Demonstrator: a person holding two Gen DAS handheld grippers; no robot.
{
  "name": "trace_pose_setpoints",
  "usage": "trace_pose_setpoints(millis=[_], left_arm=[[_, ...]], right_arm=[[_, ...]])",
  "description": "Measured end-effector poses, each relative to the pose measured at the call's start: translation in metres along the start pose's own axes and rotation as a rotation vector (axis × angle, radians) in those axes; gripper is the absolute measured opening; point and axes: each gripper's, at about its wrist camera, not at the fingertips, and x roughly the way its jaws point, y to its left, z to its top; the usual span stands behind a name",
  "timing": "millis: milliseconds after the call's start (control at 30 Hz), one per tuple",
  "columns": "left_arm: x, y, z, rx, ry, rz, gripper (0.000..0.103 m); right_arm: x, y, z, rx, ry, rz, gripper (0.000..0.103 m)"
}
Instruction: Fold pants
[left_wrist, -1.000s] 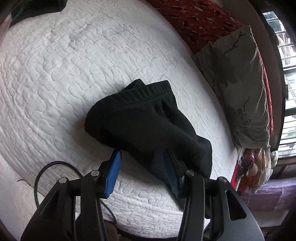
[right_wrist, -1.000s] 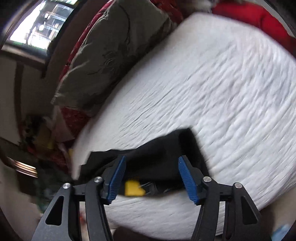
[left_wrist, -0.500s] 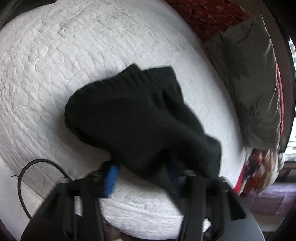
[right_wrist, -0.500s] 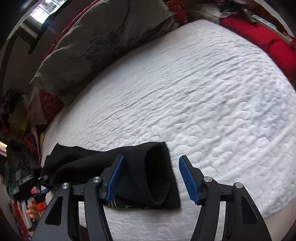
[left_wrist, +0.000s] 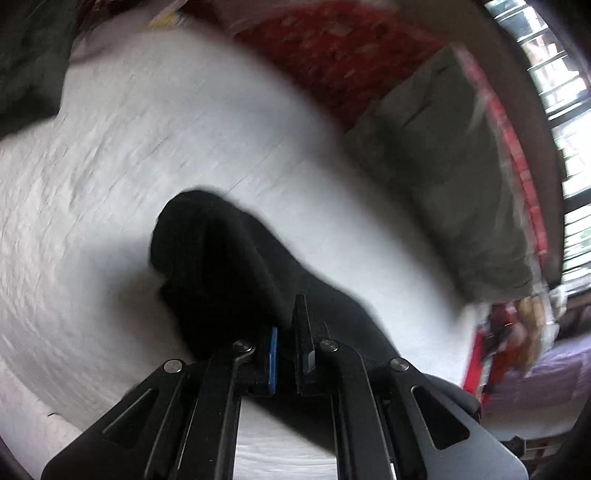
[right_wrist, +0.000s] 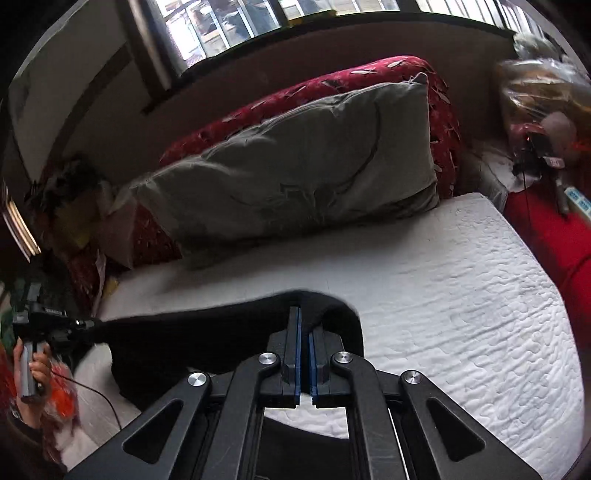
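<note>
Pants (right_wrist: 207, 332): black, bunched, lifted off the white bed (right_wrist: 461, 314); strung as a dark band between the two grippers.
Left gripper (left_wrist: 290, 332): jaws drawn near-together on a fold of the pants; cloth rises from the pads toward 11 o'clock in the left view, ending in a rounded lump (left_wrist: 207, 236). View is motion-blurred, so the depth of the bite is unclear.
Right gripper (right_wrist: 304, 325): jaws pressed close, a thin layer of cloth pinched between the blue pads; fabric drapes over both fingertips and falls away at 4 o'clock.
Long axis: in the right view the pants run from the right gripper out toward 9 o'clock, to the other handheld gripper seen at the frame's left edge (right_wrist: 40, 325).
Key relation: both tools hold opposite ends of one span; neither is nearer, the cloth hangs between them, sagging toward the bed below the midpoint.
Bed: quilted; bare sheet lies at 12 to 3 o'clock from the right gripper, toward the grey pillow (right_wrist: 295, 162).
Judgement: the step looks like carry-and-lay; the fold likely depends on keeping the span taut along that 9 o'clock line before lowering.
Risk: the thin pinch at the right pads may slip if the span is pulled hard.
</note>
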Motion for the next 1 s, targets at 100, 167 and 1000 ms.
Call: trace_pose_setpoints(millis=[100,167,1000], left_arm=[[0.022,0.029,-0.009,-0.046,0.051,0.035,0.004],[0.028,0.04,-0.016,-0.053,0.072,0.05,0.005],[-0.022,0.096,-0.059,-0.14,0.097,-0.033,0.016]], right_arm=[[0.018,0.001,-0.05,-0.043,0.091,-0.033,0.002],[0.026,-0.004,-0.08,-0.043,0.161,-0.037,0.002],[-0.015,-0.049,-0.174,0.568,0.341,0.231,0.06]])
